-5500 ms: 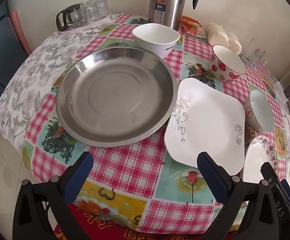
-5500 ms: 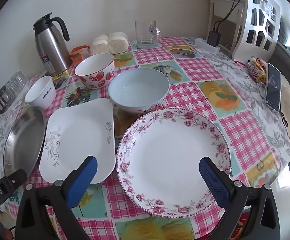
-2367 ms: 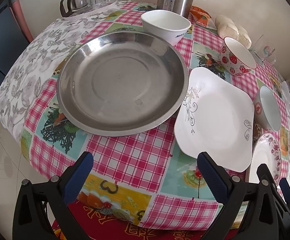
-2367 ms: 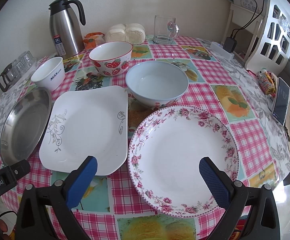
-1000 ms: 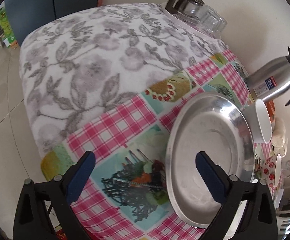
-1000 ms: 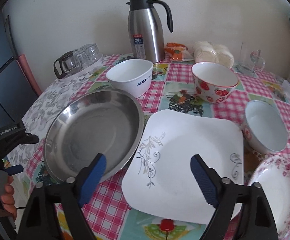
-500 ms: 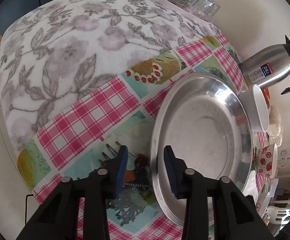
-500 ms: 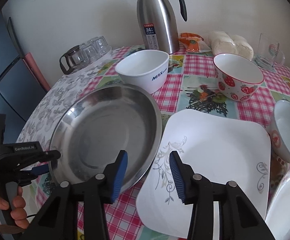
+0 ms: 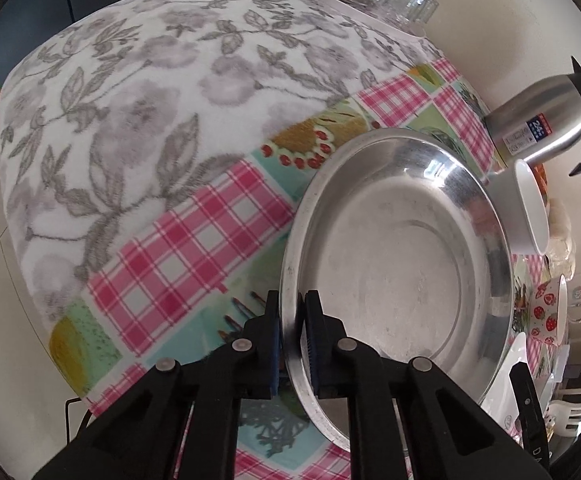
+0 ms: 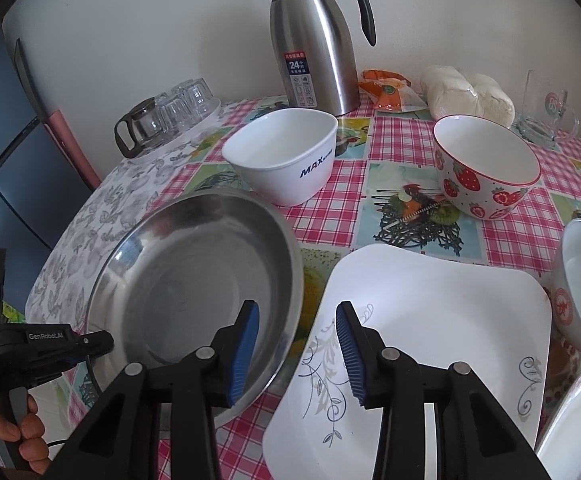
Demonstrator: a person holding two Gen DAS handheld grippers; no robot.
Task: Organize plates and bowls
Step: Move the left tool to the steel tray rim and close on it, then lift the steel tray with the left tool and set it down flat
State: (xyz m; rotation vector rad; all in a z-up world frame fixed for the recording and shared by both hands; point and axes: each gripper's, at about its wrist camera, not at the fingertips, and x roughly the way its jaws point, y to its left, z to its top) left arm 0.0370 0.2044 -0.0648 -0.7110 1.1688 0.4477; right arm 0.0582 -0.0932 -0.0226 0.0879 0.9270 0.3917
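At lower centre of the left wrist view, the left hand-held gripper (image 9: 291,328) pinches the thin, slippery rim of the light, stiff steel plate (image 9: 394,276) on the surface (image 9: 194,240), while the right hand-held gripper (image 10: 296,346) straddles its opposite rim, jaws parted.

From my remote seat I see a steel vacuum flask (image 10: 314,40) standing upright at the wall on the pink checked tablecloth (image 10: 374,144), black handle turned right. Just right of it lie an orange snack packet (image 10: 386,92) and a bag of white buns (image 10: 466,94), with a glass mug (image 10: 546,110) beyond. At far left, a small glass teapot (image 10: 140,126) and upturned tumblers (image 10: 188,98) share a tray on the grey floral cloth (image 9: 130,120).
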